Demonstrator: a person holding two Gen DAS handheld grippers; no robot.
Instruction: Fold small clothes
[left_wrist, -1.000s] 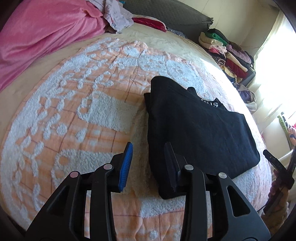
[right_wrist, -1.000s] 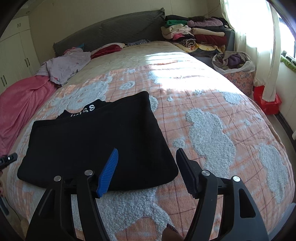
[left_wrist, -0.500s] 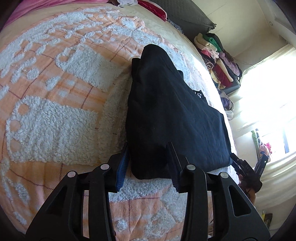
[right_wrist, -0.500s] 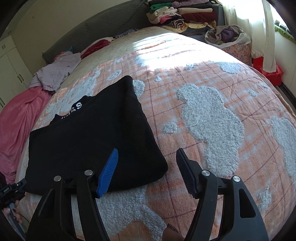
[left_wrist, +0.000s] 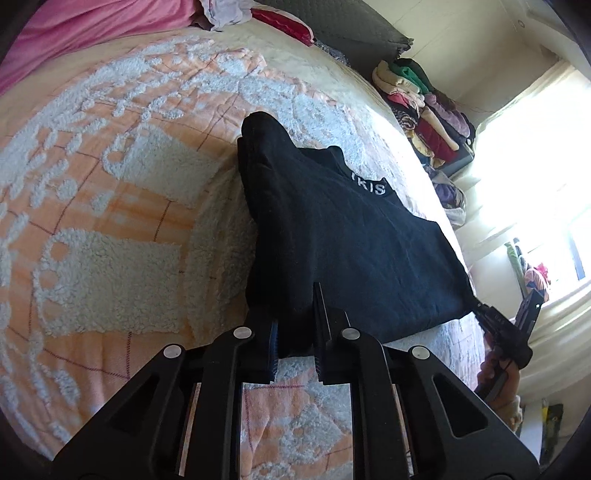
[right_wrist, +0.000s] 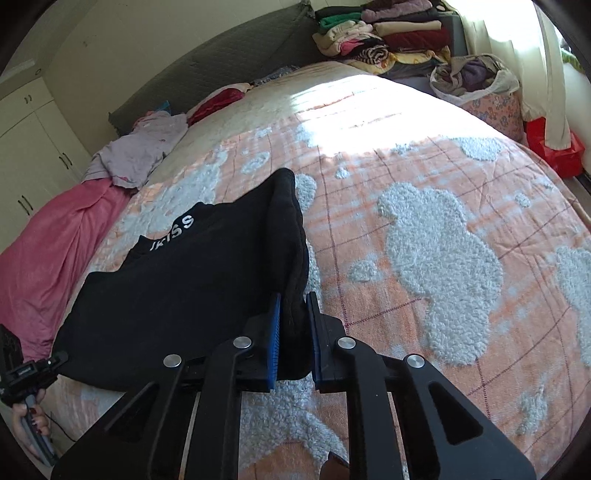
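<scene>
Lying folded on the bed (right_wrist: 424, 155), the black garment (left_wrist: 332, 240) is resting on our orange-and-white fleecy blanket (left_wrist: 110, 206). We are pinching its near corners: the left claw (left_wrist: 295, 332) and the right claw (right_wrist: 293, 332) have just been closing, and each is now clamping black cloth between its pads. Behind the bed a grey headboard (right_wrist: 221, 62) is standing against the wall, with a pink sheet (right_wrist: 48, 251) bunching at one side. Stacked clothes (right_wrist: 384, 33) are sitting by the bright curtained window (left_wrist: 535, 166).
</scene>
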